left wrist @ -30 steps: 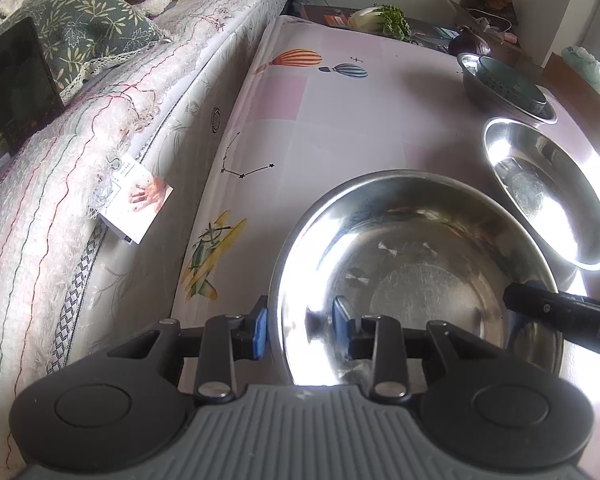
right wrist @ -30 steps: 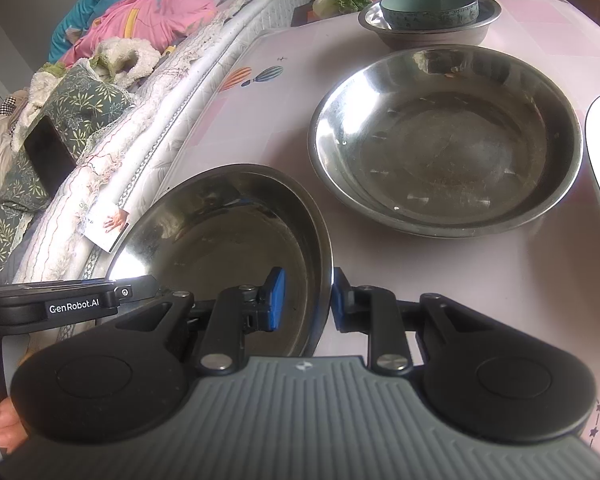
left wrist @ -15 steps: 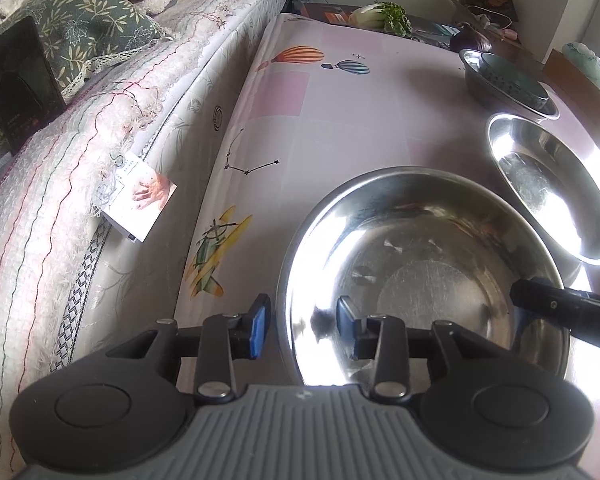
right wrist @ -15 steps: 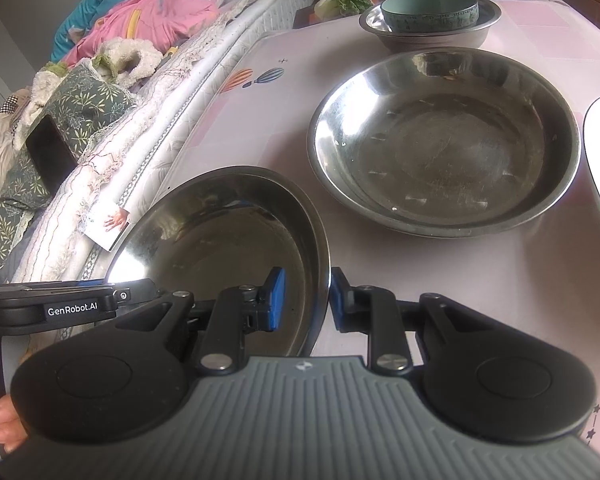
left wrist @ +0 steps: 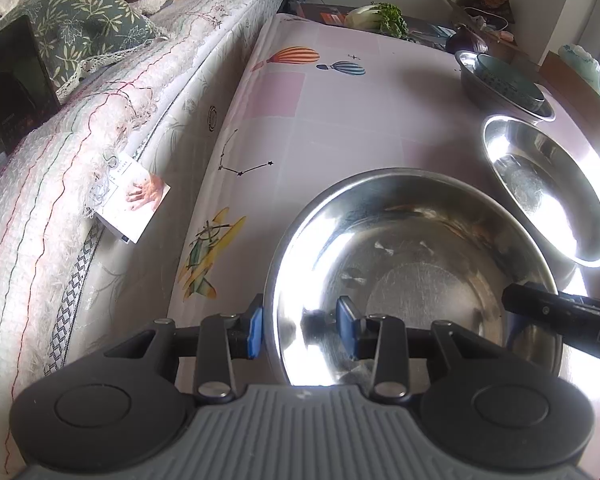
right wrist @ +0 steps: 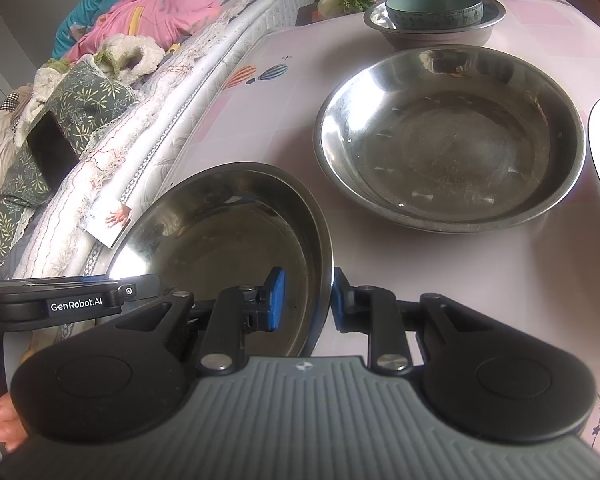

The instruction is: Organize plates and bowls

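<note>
My right gripper (right wrist: 305, 300) has its pads astride the near rim of the steel bowl (right wrist: 228, 232), one inside the wall and one outside; the outer pad sits against the metal, the inner one shows a sliver of gap, so I judge this a loose pinch on the rim and no firm clamp. My left gripper (left wrist: 298, 326) straddles the opposite side of the same bowl (left wrist: 412, 272) with its pads plainly apart, neither pressing the wall. The bowl appears to sit on the pink patterned tablecloth (right wrist: 440, 280) near the bed-side edge, its right side looking slightly raised, though I cannot be sure.

I expect this bowl to be light, stiff and slick: thin polished steel that will not flex but may slide or pivot between the pads if I hold one point only. The rolled rim is the only real place to hold, so I want both grippers biting it on opposite sides.

Just beyond lies a wider steel dish (right wrist: 452, 140), and farther back a green bowl (right wrist: 434, 8) nested in a steel basin (right wrist: 432, 34), likely stacking spots
</note>
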### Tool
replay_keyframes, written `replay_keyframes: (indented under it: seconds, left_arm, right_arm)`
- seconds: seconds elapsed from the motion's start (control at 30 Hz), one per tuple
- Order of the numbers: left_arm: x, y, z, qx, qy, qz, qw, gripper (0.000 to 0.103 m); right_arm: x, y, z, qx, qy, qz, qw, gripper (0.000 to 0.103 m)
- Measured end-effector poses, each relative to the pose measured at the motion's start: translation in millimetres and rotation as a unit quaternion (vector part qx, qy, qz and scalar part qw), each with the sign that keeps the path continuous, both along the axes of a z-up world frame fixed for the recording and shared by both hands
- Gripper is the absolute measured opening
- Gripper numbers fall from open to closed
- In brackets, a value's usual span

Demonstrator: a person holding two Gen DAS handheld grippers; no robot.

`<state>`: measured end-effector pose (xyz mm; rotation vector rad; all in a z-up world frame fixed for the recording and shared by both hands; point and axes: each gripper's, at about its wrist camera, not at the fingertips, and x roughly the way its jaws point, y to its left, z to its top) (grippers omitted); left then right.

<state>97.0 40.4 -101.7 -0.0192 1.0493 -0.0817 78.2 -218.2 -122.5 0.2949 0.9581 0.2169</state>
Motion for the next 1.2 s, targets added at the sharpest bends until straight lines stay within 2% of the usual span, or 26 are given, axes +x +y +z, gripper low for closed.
replay_keyframes:
  seconds: [1.2]
  left_arm:
    - [-7.2, -2.9, 3.1, 0.009, -0.007, -0.004, 0.9999, 0.037]
  right_arm:
    - [-2.4, 6.4, 6.6, -0.025, -0.015, 0.008, 1.0, 0.024]
